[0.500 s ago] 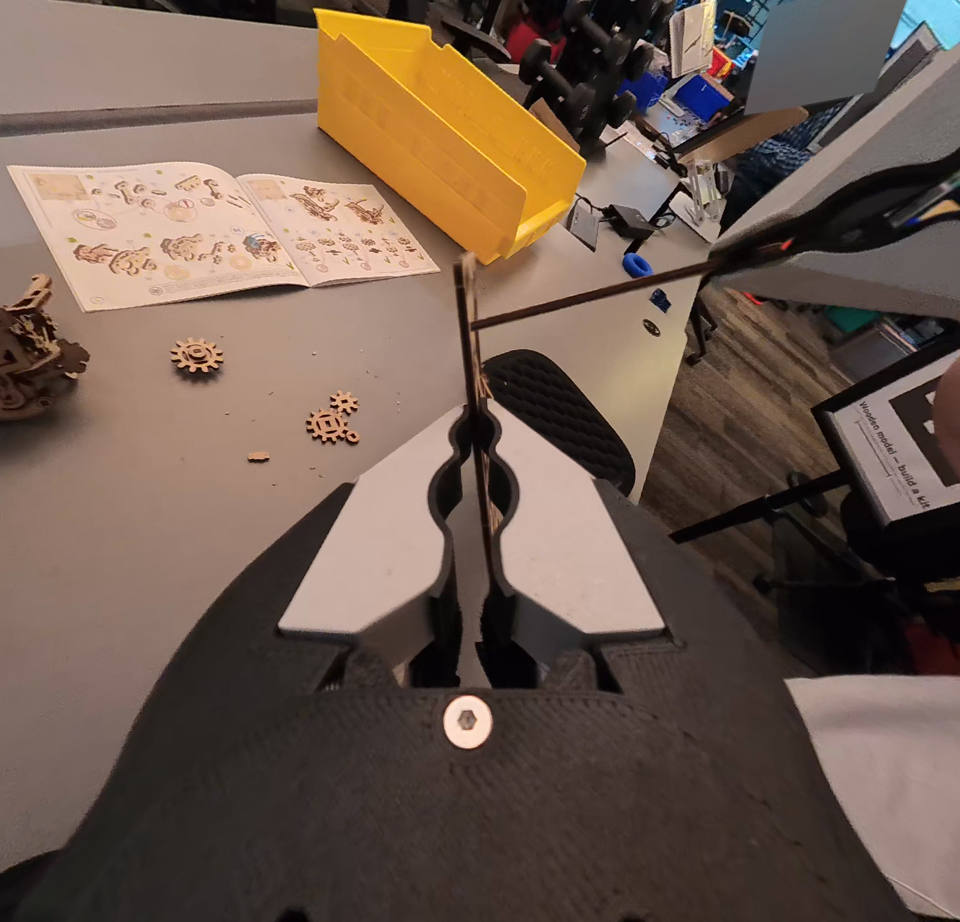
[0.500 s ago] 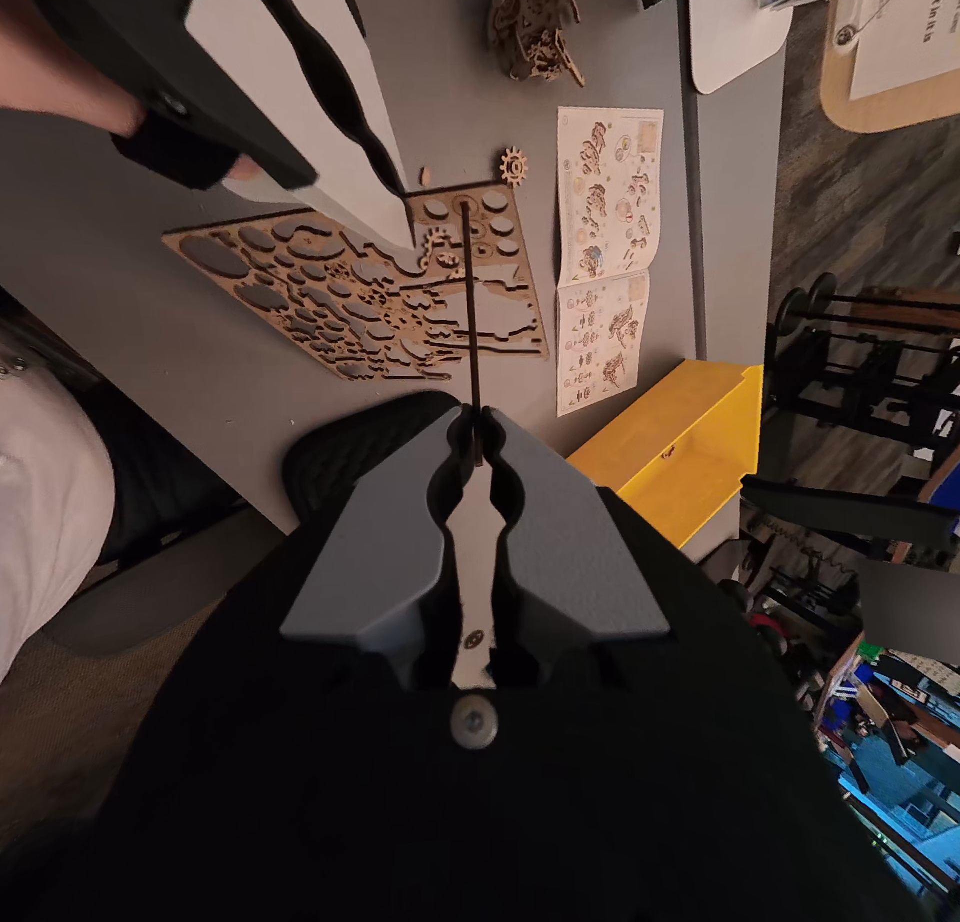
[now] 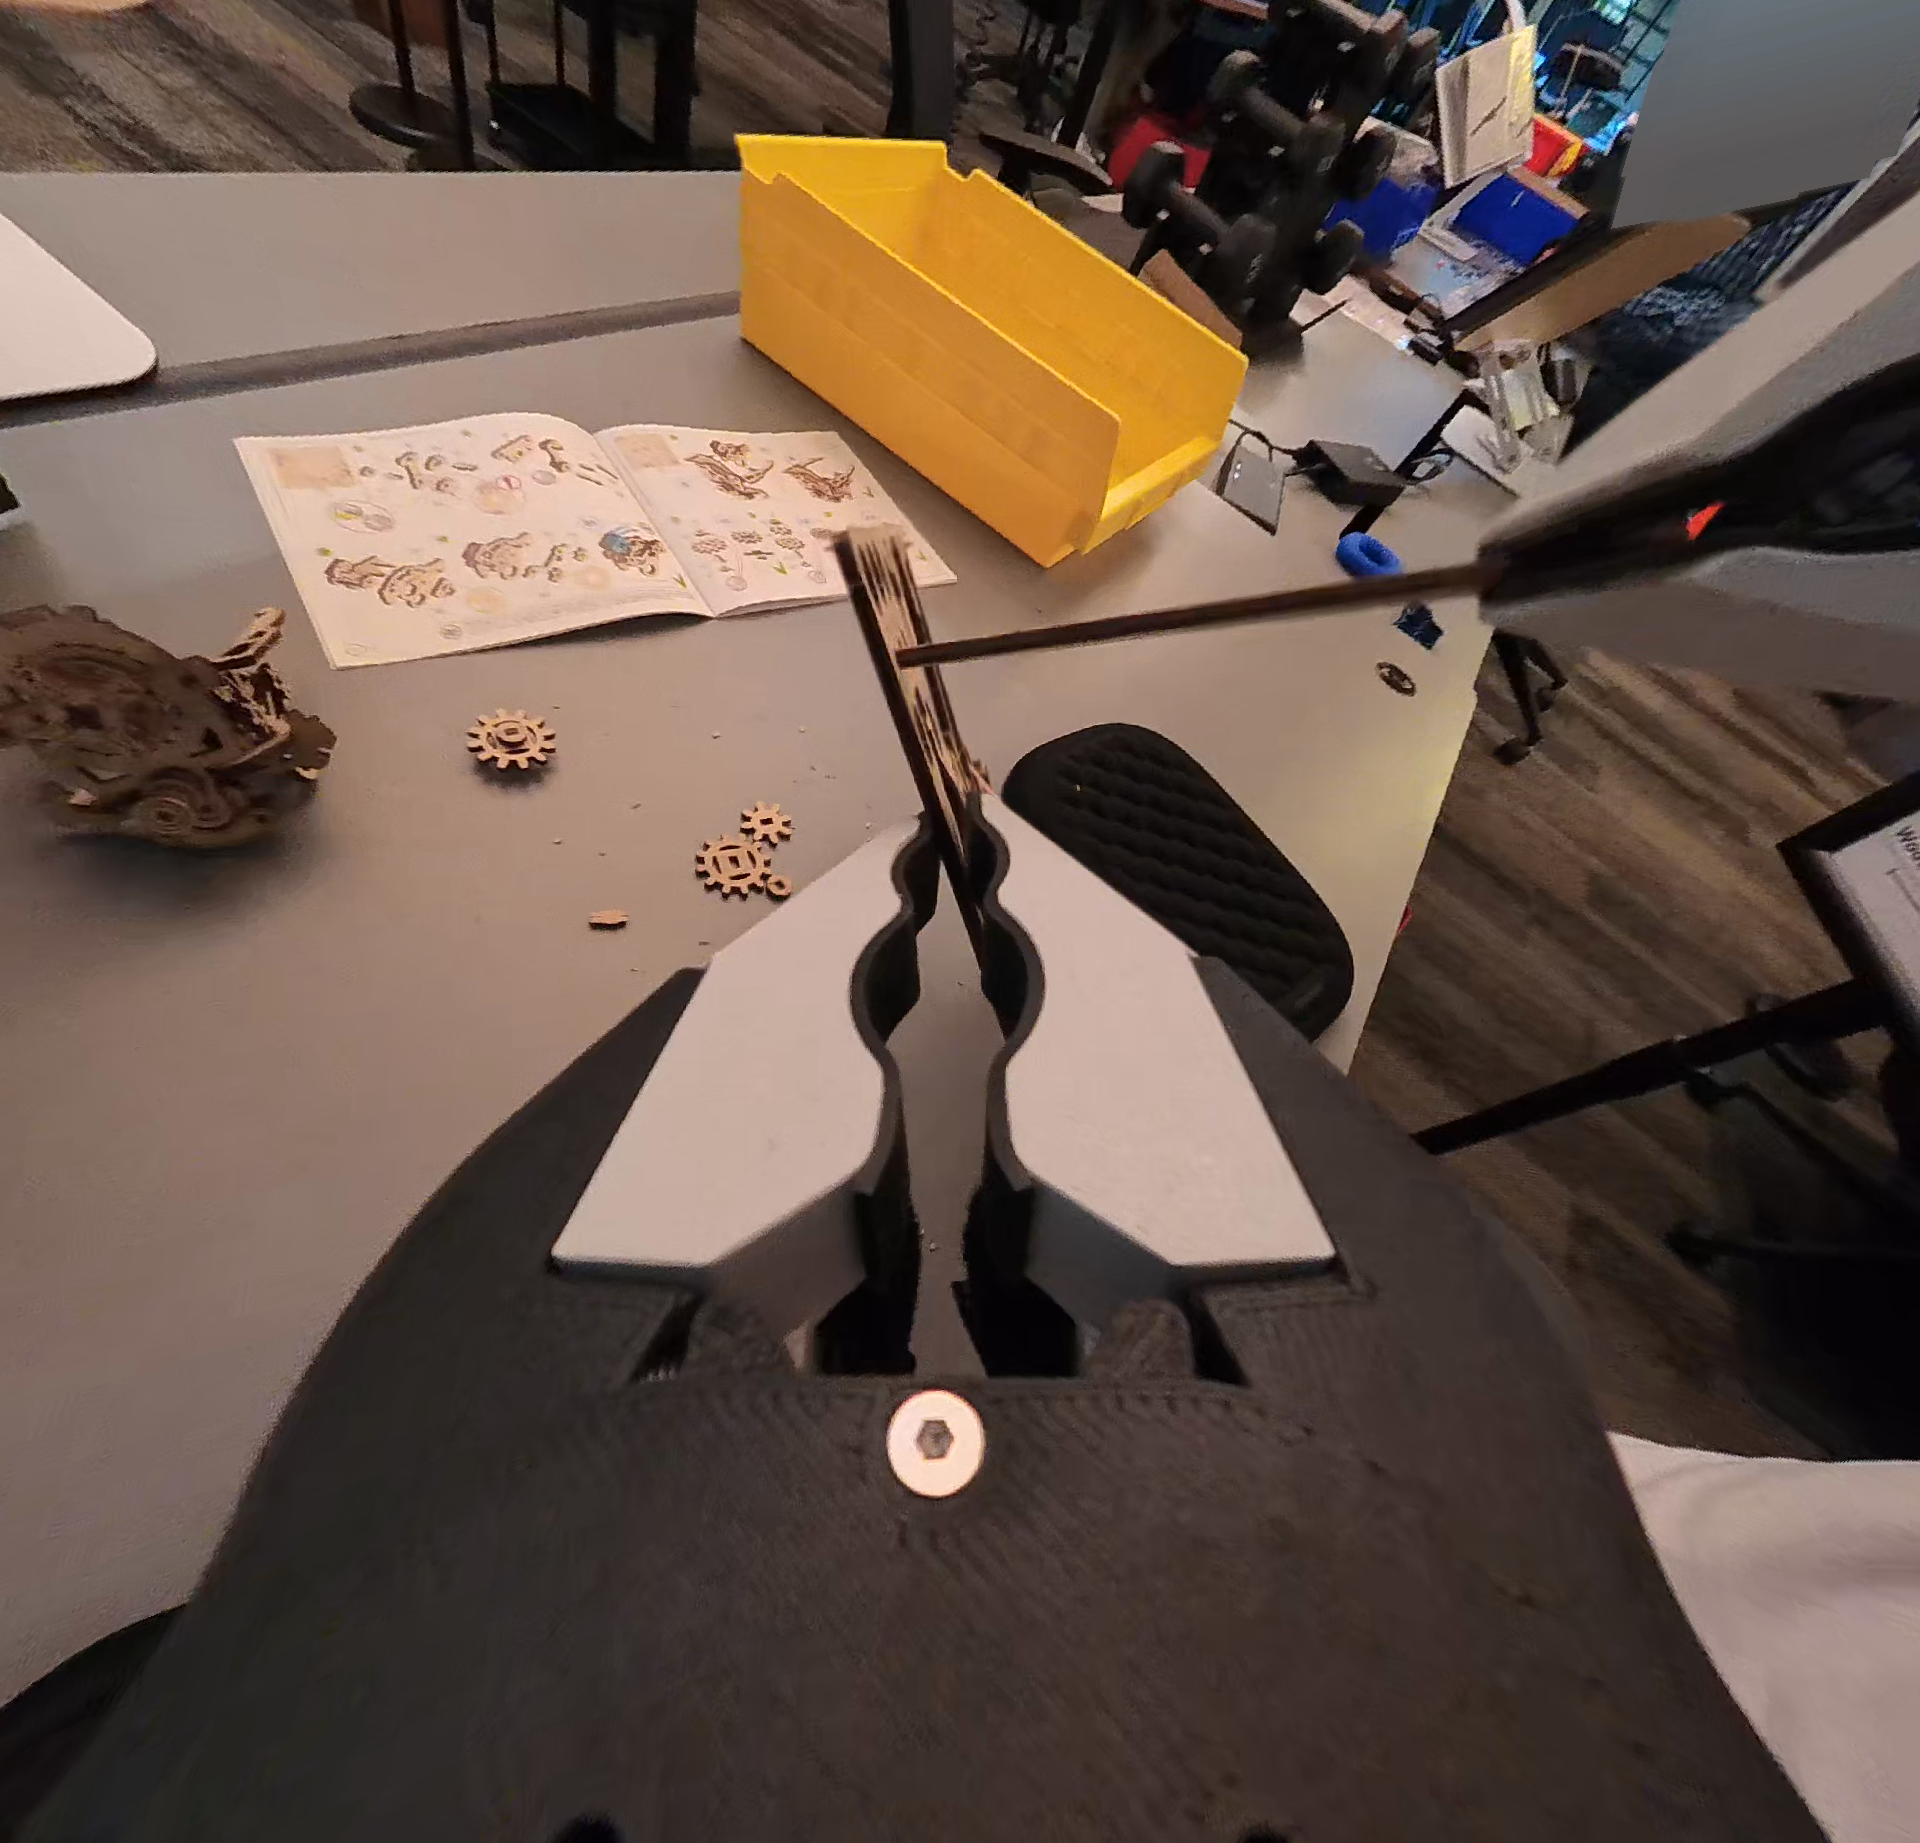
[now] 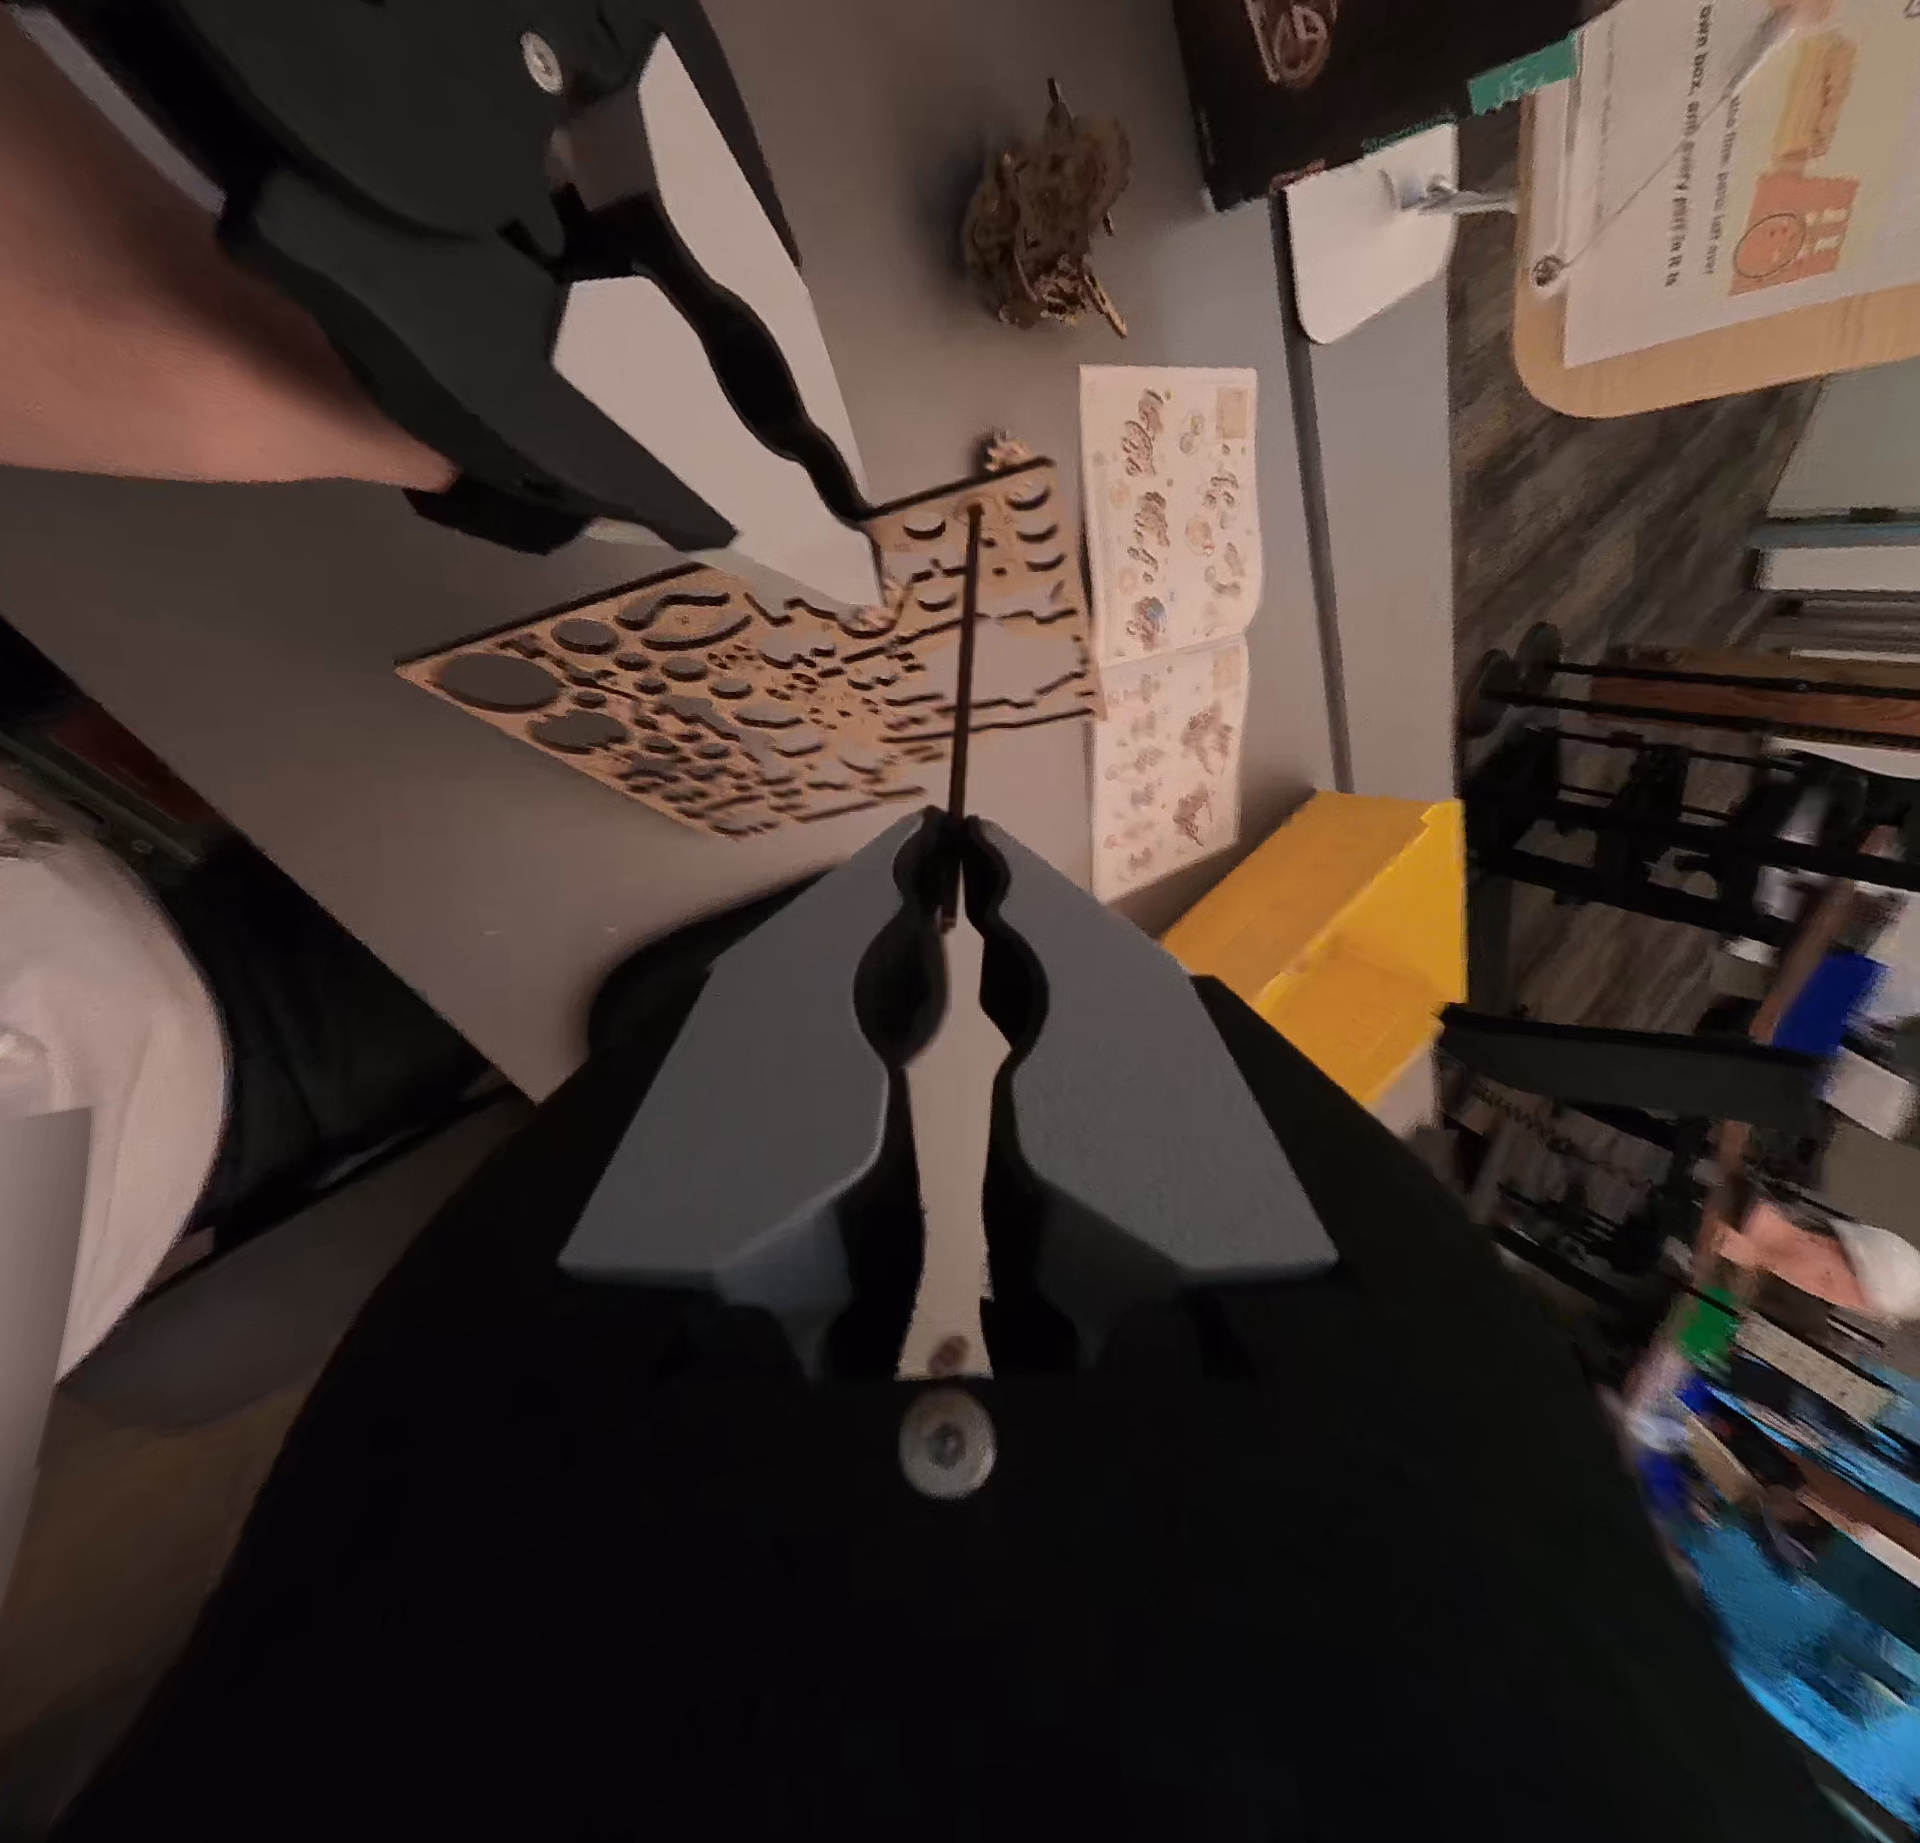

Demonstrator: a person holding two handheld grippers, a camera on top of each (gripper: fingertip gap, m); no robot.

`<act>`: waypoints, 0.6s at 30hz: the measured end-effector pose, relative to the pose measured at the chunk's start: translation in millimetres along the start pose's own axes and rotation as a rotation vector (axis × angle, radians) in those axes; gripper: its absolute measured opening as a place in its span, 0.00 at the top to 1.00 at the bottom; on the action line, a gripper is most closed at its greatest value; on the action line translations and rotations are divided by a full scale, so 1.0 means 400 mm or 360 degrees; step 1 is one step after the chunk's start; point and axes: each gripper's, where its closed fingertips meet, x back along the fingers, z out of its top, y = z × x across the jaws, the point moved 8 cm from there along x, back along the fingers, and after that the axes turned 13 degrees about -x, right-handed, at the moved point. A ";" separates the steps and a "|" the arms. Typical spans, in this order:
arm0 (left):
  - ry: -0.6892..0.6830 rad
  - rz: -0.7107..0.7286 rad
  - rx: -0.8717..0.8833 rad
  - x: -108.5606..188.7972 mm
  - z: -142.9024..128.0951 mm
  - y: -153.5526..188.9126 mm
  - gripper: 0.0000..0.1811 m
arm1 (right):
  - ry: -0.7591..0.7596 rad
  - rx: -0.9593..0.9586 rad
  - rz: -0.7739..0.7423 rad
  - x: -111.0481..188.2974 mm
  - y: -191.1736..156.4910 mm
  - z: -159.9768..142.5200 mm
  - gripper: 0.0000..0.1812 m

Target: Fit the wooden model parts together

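Sheet of wooden parts, pinched in left claw, now tilted toward eleven o'clock above surface; thin rod, clamped in right claw, seemingly entering a hole, so fitting under way.

yellow bin, grey table, tan perforated wooden sheet
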 end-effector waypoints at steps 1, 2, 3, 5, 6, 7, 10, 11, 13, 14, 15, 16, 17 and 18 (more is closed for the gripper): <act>0.0015 -0.0013 0.0016 0.003 -0.003 0.000 0.99 | 0.0040 -0.0041 0.0093 0.004 -0.001 -0.002 1.00; 0.0048 -0.0056 0.0059 0.006 -0.005 0.001 0.99 | 0.0088 -0.0087 0.0115 0.008 0.007 -0.005 1.00; 0.0109 -0.0137 0.0146 0.009 -0.007 0.001 0.99 | 0.0119 -0.0117 0.0095 0.012 0.019 -0.012 1.00; 0.0223 -0.0289 0.0324 0.015 -0.011 -0.004 1.00 | 0.0201 -0.0145 0.0136 0.019 0.025 -0.024 1.00; 0.0256 -0.0327 0.0369 0.018 -0.014 -0.007 1.00 | 0.0251 -0.0083 0.0143 0.022 0.022 -0.026 1.00; 0.0271 -0.0342 0.0394 0.020 -0.017 -0.009 1.00 | 0.0277 0.0006 0.0095 0.022 0.018 -0.032 1.00; 0.0234 -0.0231 0.0276 0.025 -0.020 -0.005 1.00 | 0.0301 0.0070 0.0042 0.015 0.002 -0.036 1.00; 0.0192 -0.0170 0.0204 0.025 -0.020 -0.001 1.00 | 0.0283 0.0133 0.0018 0.013 0.000 -0.036 1.00; 0.0100 -0.0033 0.0056 0.026 -0.021 0.006 0.99 | 0.0262 0.0268 -0.0025 0.010 -0.008 -0.030 1.00; 0.0069 0.0019 0.0005 0.027 -0.020 0.008 0.99 | 0.0255 0.0286 -0.0046 0.011 -0.013 -0.024 1.00; 0.0040 0.0041 -0.0021 0.027 -0.022 0.010 0.99 | 0.0243 0.0301 -0.0038 0.014 -0.023 -0.019 1.00; 0.0026 0.0033 -0.0020 0.027 -0.023 0.010 0.99 | 0.0221 0.0324 -0.0067 0.016 -0.030 -0.013 1.00; 0.0040 0.0009 0.0015 0.027 -0.023 0.008 0.99 | 0.0195 0.0350 -0.0111 0.019 -0.037 -0.007 1.00; 0.0067 -0.0014 0.0054 0.029 -0.022 0.006 1.00 | 0.0183 0.0372 -0.0146 0.021 -0.045 0.001 1.00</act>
